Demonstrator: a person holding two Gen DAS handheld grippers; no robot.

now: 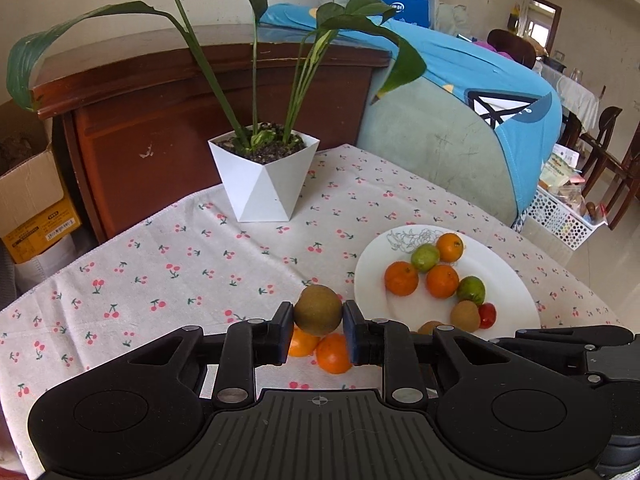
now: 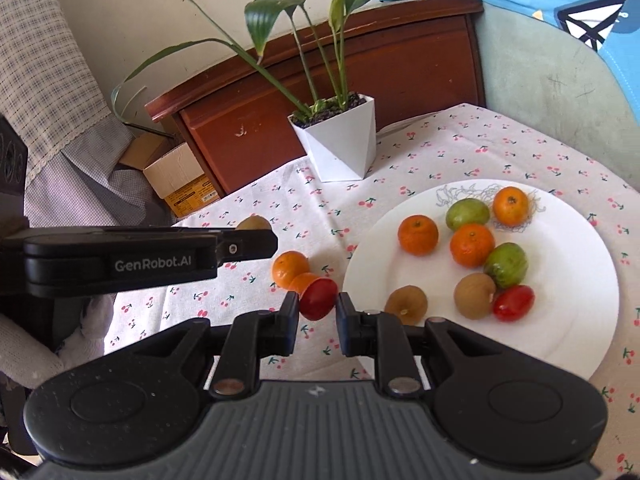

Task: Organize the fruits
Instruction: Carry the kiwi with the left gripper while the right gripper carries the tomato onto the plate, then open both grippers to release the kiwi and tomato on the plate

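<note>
Left wrist view: your left gripper (image 1: 318, 326) clamps a kiwi (image 1: 318, 309), your right gripper (image 2: 318, 312) a red fruit (image 2: 318, 298), both beside the plate (image 2: 572, 344), which holds eight fruits; two oranges (image 2: 291, 267) remain on the cloth.

I am in a lived-in home, in a sitting and dining room. Under my claws lies a table with a cherry-print cloth (image 1: 192, 248). Ahead of them stands a potted plant (image 1: 264, 176), and behind it a dark wooden cabinet (image 1: 160, 120). To the right ahead is a worn armchair draped with a blue blanket (image 1: 480, 80); far beyond it are wooden dining chairs (image 1: 608, 136) and a doorway. Cardboard boxes (image 1: 32, 200) sit on the floor to the left.
</note>
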